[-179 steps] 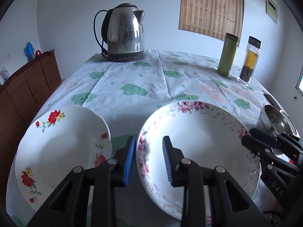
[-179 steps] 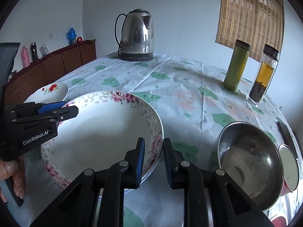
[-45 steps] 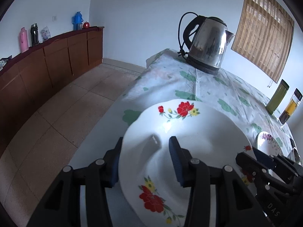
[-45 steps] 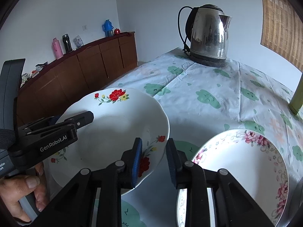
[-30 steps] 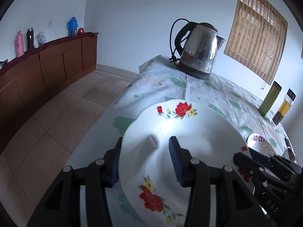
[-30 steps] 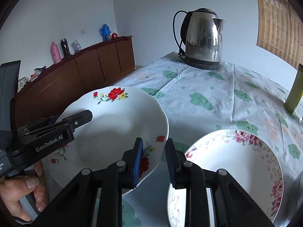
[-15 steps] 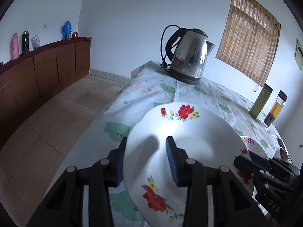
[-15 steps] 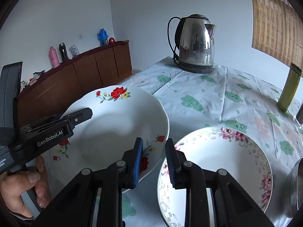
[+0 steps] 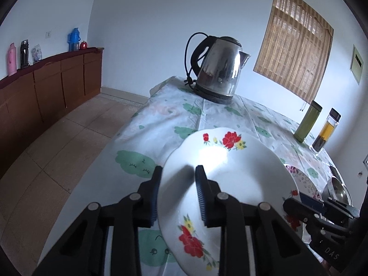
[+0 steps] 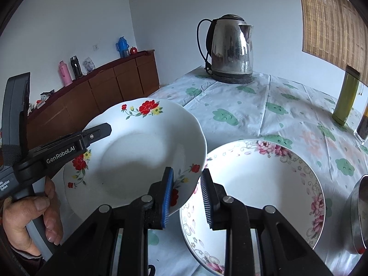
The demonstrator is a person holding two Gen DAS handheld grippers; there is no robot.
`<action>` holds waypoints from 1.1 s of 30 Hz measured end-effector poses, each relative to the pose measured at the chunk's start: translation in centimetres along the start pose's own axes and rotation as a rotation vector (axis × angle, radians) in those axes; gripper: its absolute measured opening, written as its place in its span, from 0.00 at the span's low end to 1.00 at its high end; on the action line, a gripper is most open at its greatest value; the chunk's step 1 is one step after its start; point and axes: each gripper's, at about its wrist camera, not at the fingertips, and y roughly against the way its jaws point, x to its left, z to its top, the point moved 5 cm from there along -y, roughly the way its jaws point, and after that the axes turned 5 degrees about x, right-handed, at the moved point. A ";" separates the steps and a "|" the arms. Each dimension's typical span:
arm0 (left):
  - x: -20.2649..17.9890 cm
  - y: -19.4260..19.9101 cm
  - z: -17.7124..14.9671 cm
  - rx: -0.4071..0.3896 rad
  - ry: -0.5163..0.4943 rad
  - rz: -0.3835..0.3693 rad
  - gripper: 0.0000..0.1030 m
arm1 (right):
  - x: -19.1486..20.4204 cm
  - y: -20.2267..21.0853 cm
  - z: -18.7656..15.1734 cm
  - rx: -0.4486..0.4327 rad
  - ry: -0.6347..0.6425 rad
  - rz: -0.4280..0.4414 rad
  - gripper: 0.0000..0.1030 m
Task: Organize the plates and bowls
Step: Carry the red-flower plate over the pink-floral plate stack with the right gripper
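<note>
A white plate with red flowers hangs tilted above the tablecloth, held at two sides. My left gripper has the plate's left rim between its jaws, which are closing, and its pads press on the rim. In the right wrist view the left gripper reaches in over the plate's left rim. My right gripper is shut on the plate's near right rim, and it shows as a dark tip in the left wrist view. A larger plate with pink flowers lies on the table just to the right, its left edge under the held plate.
A steel kettle stands at the table's far end. A green bottle and a tea bottle stand at the right. A steel bowl lies beyond the pink-flowered plate. The table edge drops to tiled floor; a wooden cabinet lines the left wall.
The left jaws have narrowed onto the plate's rim. The red-flowered plate has come up and to the right, and its edge now overlaps the pink-flowered plate.
</note>
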 end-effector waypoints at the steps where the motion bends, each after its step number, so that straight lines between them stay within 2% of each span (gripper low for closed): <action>1: -0.2 0.1 0.1 -0.006 -0.005 -0.003 0.25 | -0.1 0.2 0.0 -0.004 -0.003 -0.001 0.25; 12: -1.4 0.4 0.1 -0.001 -0.017 -0.051 0.25 | -1.0 2.1 -0.4 -0.032 -0.014 -0.002 0.25; 33: -4.9 0.7 -0.1 -0.006 -0.090 -0.048 0.25 | -3.2 4.1 -1.6 -0.050 -0.045 -0.013 0.25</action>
